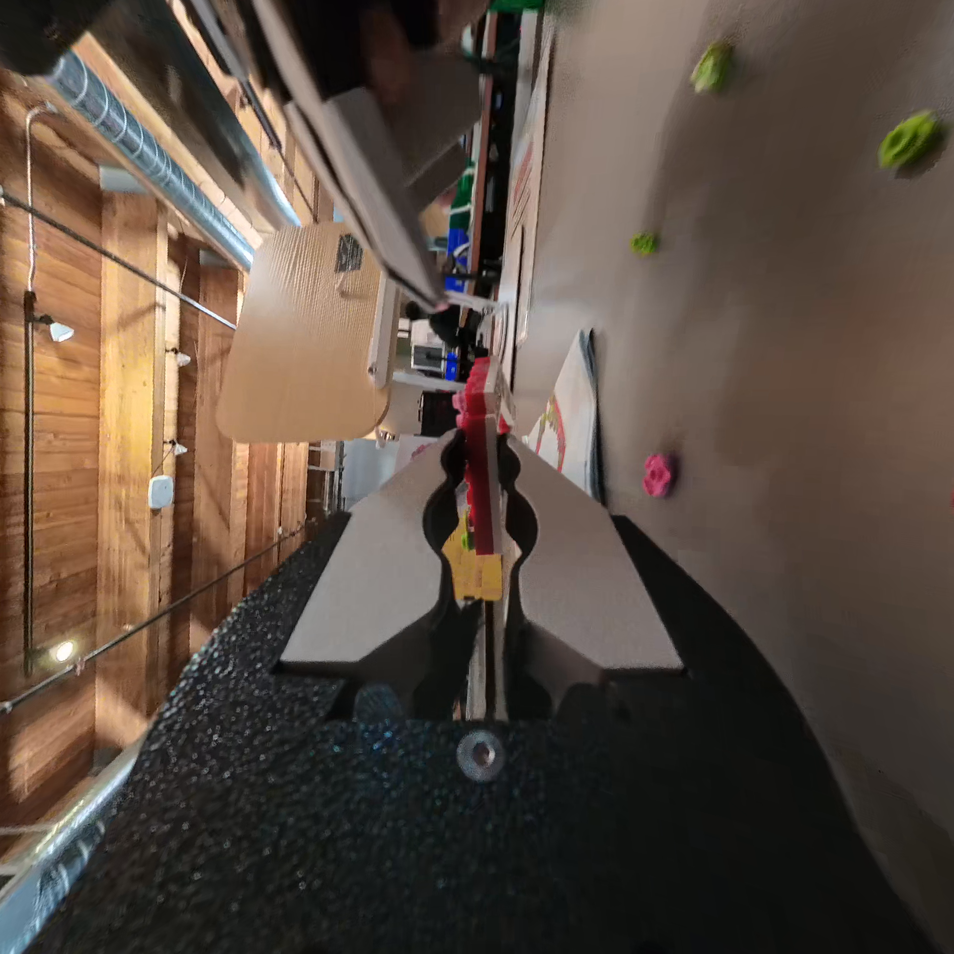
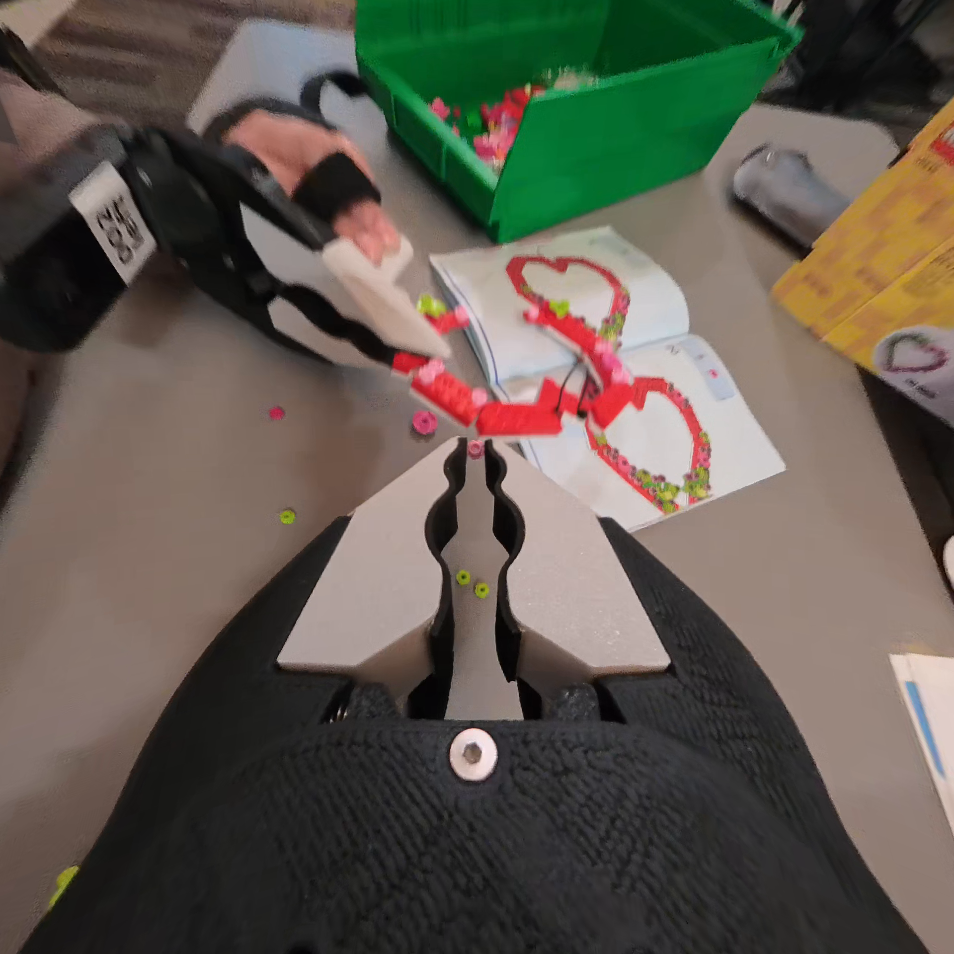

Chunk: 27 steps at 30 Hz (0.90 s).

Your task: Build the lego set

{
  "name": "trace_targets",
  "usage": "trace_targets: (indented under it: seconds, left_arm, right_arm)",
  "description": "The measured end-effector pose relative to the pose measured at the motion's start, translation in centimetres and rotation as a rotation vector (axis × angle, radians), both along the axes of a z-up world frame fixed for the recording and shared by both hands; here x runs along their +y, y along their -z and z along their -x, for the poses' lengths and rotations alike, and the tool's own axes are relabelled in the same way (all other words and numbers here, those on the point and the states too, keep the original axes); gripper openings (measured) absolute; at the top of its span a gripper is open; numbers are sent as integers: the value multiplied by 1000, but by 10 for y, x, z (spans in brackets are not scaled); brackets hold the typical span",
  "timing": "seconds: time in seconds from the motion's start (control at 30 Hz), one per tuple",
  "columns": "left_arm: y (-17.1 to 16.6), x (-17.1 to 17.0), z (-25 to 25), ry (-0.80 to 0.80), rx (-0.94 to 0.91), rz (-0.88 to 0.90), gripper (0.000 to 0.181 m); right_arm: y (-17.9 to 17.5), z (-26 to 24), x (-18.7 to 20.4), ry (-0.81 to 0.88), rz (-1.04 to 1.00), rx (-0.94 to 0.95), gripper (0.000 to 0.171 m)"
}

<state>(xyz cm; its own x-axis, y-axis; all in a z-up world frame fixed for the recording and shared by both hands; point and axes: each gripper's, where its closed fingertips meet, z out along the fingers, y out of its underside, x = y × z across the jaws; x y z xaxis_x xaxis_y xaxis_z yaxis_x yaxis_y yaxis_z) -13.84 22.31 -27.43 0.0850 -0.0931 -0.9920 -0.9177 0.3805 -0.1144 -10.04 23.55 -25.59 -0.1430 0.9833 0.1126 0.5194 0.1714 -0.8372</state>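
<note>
A red heart-shaped lego frame (image 2: 516, 413) with pink and green flower pieces on it hangs above the grey table. My left gripper (image 1: 482, 449) is turned on its side and shut on one end of the frame (image 1: 480, 495); it also shows in the right wrist view (image 2: 413, 356), held by a hand. My right gripper (image 2: 472, 446) sits just below the frame's lower edge. Its jaws are nearly closed on a small pink round piece (image 2: 476, 448) at the tips.
An open instruction booklet (image 2: 645, 413) lies under the frame. A green bin (image 2: 593, 155) of loose pieces stands behind, and a yellow box (image 2: 877, 258) at the right. Small pink (image 2: 424, 423) and green (image 2: 287, 516) pieces are scattered on the table (image 2: 155, 516).
</note>
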Motion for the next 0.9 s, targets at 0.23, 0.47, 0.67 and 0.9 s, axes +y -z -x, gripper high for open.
trace_targets:
  seconds: [0.23,0.47,0.67,0.9]
  left_arm:
    - [-6,-9,-15,61,6,-54,10]
    - [-7,-12,-20,82,15,-68,10]
    - [-9,-15,-22,95,11,-72,10]
    - [-8,-16,-23,100,19,-75,10]
  right_arm:
    - [4,3,-16,-73,-36,-55,5]
    - [4,8,-20,-80,-19,-61,5]
    - [3,8,-21,-89,4,-78,6]
    - [5,5,-24,-112,38,-116,6]
